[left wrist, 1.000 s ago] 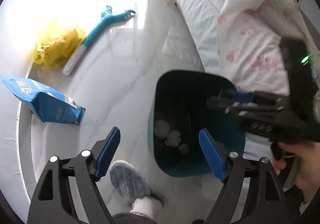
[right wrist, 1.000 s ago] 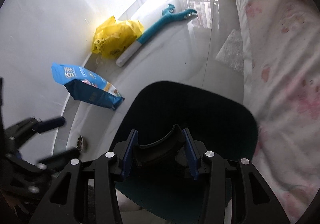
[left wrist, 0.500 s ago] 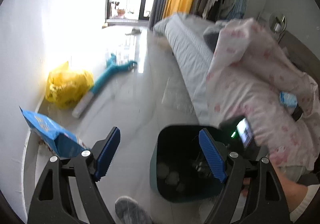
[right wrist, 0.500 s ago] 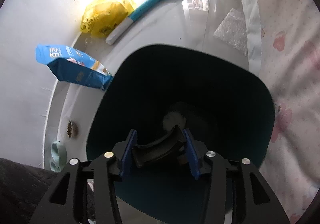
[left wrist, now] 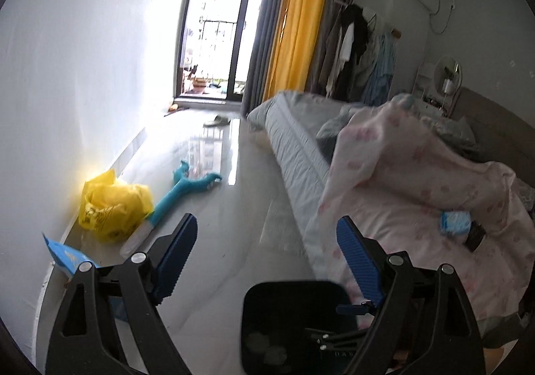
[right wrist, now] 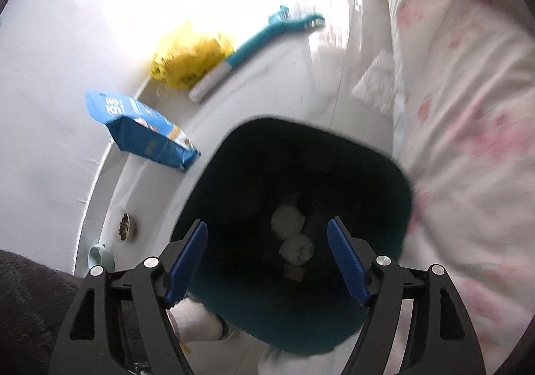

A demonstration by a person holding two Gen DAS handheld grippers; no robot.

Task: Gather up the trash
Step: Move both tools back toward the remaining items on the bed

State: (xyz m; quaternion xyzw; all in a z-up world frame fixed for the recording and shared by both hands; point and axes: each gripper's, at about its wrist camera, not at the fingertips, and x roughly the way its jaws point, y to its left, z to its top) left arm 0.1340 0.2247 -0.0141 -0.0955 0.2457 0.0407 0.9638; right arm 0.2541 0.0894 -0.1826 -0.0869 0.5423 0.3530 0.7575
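Tissues (right wrist: 291,234) lie in the teal bin (right wrist: 398,198); both hand-held grippers, left (left wrist: 264,258) and right (right wrist: 267,258), spread empty.

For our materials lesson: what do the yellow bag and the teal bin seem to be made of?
Yellow bag: thin plastic film, probably; it is crumpled, slightly glossy and printed. Teal bin: moulded plastic, likely; smooth matte walls with rounded corners.

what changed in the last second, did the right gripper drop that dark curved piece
Yes. The right gripper, shut on a dark curved piece a second ago, now stands open and empty over the teal bin; the piece is not clearly visible among the white wads inside. The left gripper tilted up from the bin toward the room, open throughout. The yellow bag, blue packet and teal tool stayed put.
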